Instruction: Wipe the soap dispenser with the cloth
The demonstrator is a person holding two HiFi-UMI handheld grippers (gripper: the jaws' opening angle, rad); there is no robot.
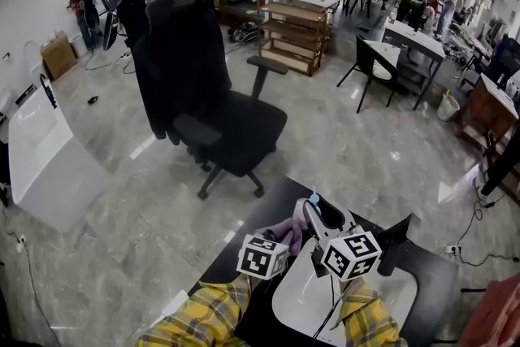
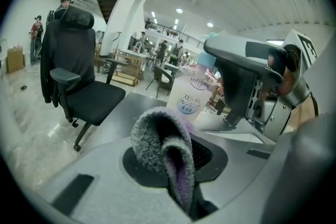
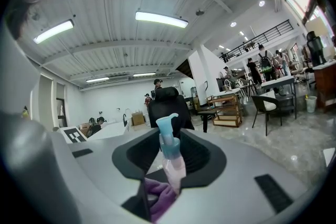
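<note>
Right tool (image 3: pixel 171 159) around half-hidden soap dispenser (image 3: pixel 169 141)

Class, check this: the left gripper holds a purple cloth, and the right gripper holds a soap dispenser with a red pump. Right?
One error: the pump is light blue, not red; the right gripper view shows it. The rest stands: left gripper on the purple cloth, right gripper on the soap dispenser.
</note>
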